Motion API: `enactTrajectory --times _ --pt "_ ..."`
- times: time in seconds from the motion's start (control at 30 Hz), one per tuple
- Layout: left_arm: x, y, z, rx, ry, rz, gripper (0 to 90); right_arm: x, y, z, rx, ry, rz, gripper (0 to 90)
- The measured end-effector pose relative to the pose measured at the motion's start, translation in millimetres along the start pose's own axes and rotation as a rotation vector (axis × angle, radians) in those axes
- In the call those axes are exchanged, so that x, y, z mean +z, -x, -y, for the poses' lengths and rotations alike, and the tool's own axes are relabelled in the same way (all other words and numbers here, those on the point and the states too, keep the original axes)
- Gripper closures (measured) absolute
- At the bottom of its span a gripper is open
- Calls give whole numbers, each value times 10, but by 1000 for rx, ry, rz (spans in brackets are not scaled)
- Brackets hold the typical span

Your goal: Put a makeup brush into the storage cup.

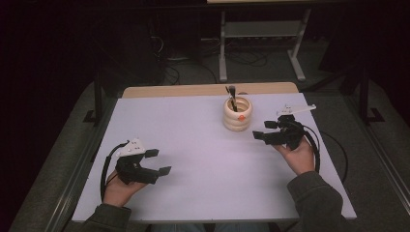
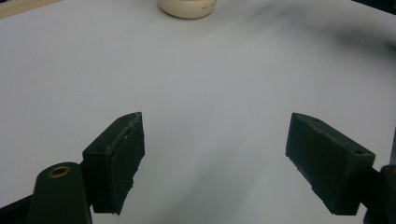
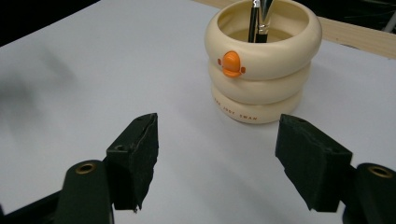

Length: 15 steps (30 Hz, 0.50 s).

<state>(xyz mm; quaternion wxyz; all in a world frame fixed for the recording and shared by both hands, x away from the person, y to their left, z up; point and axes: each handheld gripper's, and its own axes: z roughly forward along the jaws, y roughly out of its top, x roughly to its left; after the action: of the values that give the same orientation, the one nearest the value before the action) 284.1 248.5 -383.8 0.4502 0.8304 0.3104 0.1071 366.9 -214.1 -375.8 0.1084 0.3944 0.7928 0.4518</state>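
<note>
While both hands rest low at the near half of the white table (image 1: 193, 145), the cream holder (image 1: 237, 114) stands upright toward the far edge, just beside the right gripper (image 1: 265, 130). Its long axis runs straight up from the tabletop, and its open mouth faces the ceiling. It looks like three rounded rings stacked one on another, smooth and pale, with a small orange beak-like knob (image 3: 232, 64) and two orange dots on the top ring, facing the right gripper. Small lettering runs along the bottom ring. Two dark-handled brushes (image 3: 259, 19) stand inside, leaning slightly, their ends rising above the rim.

Seen in the right gripper view, the black jaws stand wide apart with nothing between them, aimed at the holder but short of it. The left gripper (image 1: 158, 162) lies well apart from the holder, near the front left of the table; its jaws are likewise spread wide and empty over bare tabletop, pointing toward the holder's base (image 2: 187, 8).
</note>
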Motion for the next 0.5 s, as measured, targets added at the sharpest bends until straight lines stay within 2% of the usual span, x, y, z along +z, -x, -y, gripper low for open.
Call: enactTrajectory --times 0.07,0.2,0.5 --pt "-2 -2 0 1 0 0 192 4 -16 20 -16 2 -3 294" --pt "0 -2 3 -6 1 -3 192 -5 -51 53 -8 -6 -5 294" --pt "0 -10 9 -7 3 -6 193 -38 -92 107 -25 10 -7 292"
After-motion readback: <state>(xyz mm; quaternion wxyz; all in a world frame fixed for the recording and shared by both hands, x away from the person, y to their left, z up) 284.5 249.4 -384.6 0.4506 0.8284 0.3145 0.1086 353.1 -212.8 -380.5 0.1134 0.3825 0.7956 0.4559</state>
